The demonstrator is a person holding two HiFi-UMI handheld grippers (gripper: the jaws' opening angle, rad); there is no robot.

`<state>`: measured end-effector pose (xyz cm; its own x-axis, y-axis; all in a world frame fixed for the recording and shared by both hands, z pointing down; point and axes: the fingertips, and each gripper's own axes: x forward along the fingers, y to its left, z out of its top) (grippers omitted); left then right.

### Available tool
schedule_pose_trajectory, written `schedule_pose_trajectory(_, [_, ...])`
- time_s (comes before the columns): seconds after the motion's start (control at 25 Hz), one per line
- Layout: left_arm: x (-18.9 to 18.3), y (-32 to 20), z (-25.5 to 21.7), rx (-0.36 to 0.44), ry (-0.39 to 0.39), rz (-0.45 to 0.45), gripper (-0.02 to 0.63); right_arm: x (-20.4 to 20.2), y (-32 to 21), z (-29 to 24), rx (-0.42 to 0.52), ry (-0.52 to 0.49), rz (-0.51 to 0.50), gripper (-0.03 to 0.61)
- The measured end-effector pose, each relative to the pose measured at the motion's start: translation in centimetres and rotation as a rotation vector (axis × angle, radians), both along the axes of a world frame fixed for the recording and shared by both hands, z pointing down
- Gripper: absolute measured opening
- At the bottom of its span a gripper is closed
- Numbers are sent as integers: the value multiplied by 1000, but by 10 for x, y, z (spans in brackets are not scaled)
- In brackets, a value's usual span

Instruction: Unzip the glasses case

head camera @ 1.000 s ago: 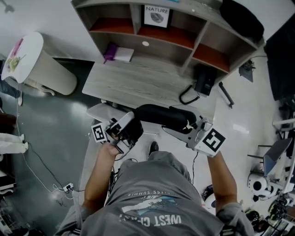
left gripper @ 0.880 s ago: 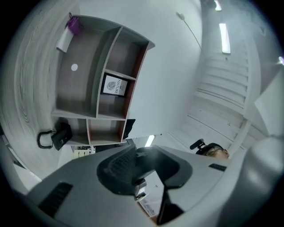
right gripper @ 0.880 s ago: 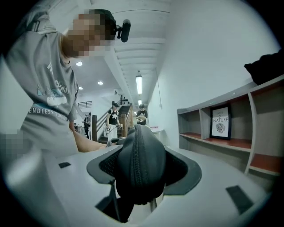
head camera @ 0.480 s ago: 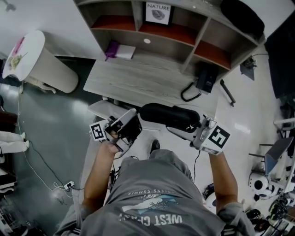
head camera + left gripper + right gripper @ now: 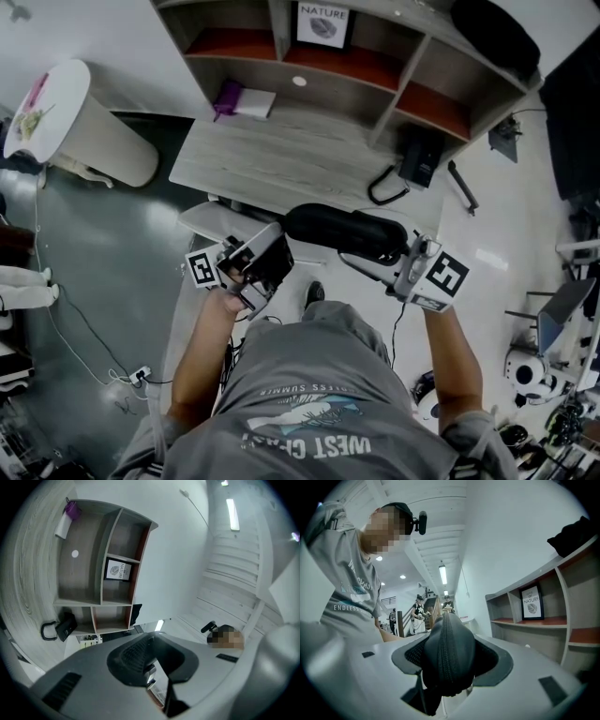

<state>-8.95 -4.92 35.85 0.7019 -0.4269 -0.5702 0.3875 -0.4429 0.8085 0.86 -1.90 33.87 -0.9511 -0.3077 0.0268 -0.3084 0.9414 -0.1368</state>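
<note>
Logged the glasses case (image 5: 342, 234) in mid-air just off the near edge of the table (image 5: 281, 159), lying roughly along that edge. Found the right hand-held gripper (image 5: 370, 255) clamped wide on the case end farther right along the table, pads pressing both flanks. Saw the closed zip line running up the middle of the case in the right gripper view. Found the left hand-held gripper (image 5: 279, 242) at the other end, having just been closing, now nearly together on a small metal tab taken to be the zip pull (image 5: 150, 671). Could not trace its link to the case from that view. Judged as: pull pinched, zip still shut, unzipping not yet begun. Next move calls for drawing the pull along the seam and round the curved end while keeping the case steady and not letting the thin tab slip. Read "NATURE" on the framed print (image 5: 322, 23) in the shelf unit (image 5: 328, 67) at the back of the table, and "OF NATURE" in the right gripper view. Read "WEST" and "SUMMER" upside down on the grey shirt (image 5: 309, 394), nearer than the table, and "ENDLESS" in the right gripper view.
</note>
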Motion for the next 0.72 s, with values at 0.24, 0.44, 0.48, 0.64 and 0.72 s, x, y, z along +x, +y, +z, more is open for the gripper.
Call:
schedule_pose_trajectory(0.24, [-2,-1,2,-1,-7,-12,21,1,1,6,-21,16,-5,267])
schedule_pose_trajectory(0.44, [0,0,7,16,-79,-27,-2,3,2,14,-16,45,-7,265])
schedule_pose_trajectory(0.48, [0,0,8,22,-100,-32,-2,3,2,15,-10,56,-8,265])
schedule_pose_trajectory(0.64, [0,0,9,36,-149,-35,-3,2,2,18,24,101,-9,259])
schedule_pose_trajectory(0.72, [0,1,8,43,-152,-25,-3,1,3,19,51,125,-14,256])
